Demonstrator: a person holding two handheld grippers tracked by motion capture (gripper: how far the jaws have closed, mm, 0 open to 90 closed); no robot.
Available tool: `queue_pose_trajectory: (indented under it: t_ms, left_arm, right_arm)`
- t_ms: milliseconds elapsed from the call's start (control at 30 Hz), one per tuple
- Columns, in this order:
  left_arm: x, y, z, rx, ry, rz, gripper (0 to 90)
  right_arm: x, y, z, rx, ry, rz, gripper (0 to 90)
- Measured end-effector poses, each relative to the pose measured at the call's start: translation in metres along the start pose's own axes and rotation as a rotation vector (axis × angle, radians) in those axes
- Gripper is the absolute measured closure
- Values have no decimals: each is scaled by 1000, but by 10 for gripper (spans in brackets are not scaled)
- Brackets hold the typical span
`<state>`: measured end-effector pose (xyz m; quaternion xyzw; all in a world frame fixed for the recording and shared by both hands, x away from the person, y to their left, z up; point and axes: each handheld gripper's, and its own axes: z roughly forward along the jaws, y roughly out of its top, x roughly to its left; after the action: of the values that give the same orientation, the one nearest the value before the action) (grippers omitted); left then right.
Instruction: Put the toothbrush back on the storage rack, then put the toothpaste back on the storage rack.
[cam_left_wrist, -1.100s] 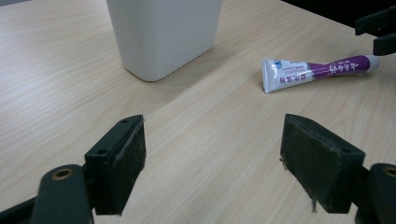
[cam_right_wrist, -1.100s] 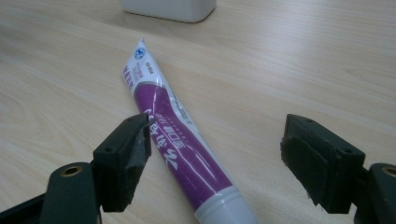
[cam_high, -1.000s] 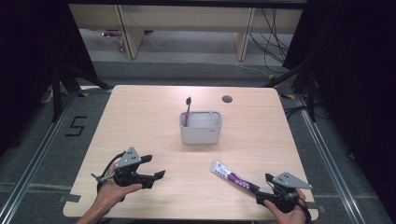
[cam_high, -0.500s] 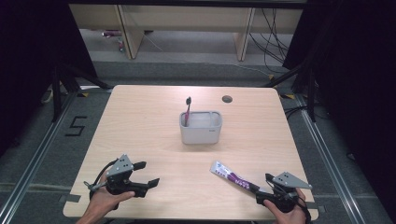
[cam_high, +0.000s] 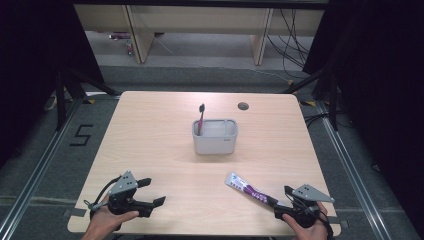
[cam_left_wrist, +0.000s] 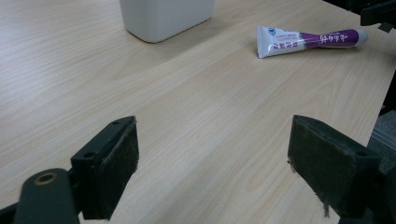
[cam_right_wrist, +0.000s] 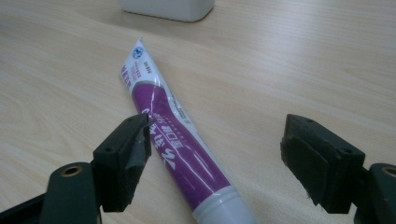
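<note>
A purple and white toothpaste tube (cam_high: 250, 188) lies flat on the table at the near right. Its cap end reaches in between the jaws of my right gripper (cam_high: 283, 202), which stands open around the tube (cam_right_wrist: 173, 135) without clamping it. A white holder (cam_high: 215, 137) stands mid-table with a dark-headed toothbrush (cam_high: 201, 117) upright in its left corner. At the near left, my left gripper (cam_high: 152, 192) is open with nothing in it, low over bare wood. In the left gripper view, the gripper (cam_left_wrist: 215, 163) faces the tube (cam_left_wrist: 310, 39) and the holder (cam_left_wrist: 163, 16).
The wooden table (cam_high: 150, 130) has a round cable hole (cam_high: 243, 106) at the back right. Dark frame posts and cables stand beyond the far edge. A floor mark reading 5 (cam_high: 80, 135) lies left of the table.
My left gripper has drawn back a little toward the near left edge of the table, still open. The right gripper and the tube have stayed put.
</note>
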<state>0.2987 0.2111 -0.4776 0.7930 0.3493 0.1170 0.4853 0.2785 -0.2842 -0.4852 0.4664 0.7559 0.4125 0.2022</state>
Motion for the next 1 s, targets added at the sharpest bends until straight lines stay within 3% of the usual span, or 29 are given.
queue_pose_trajectory:
  t_ms: [533,633,733,867,933,1000]
  left_arm:
    - [-11,-19,-10,38,-1,8,161]
    - [-14,-24,-11,60,5,30,161]
    - [-16,-27,-13,89,36,83,161]
    - [-19,-31,-16,90,43,81,161]
    - [-18,-31,-18,128,40,107,161]
    - [-18,-31,-17,129,48,107,161]
  right_arm:
    - [0,0,-1,-8,13,0,248]
    - [0,-1,-1,-11,16,-1,248]
    - [0,-1,0,-15,11,-14,248]
    - [1,0,1,-7,14,-16,248]
    - [2,0,0,-4,14,-12,248]
    - [2,0,1,-3,19,-21,249]
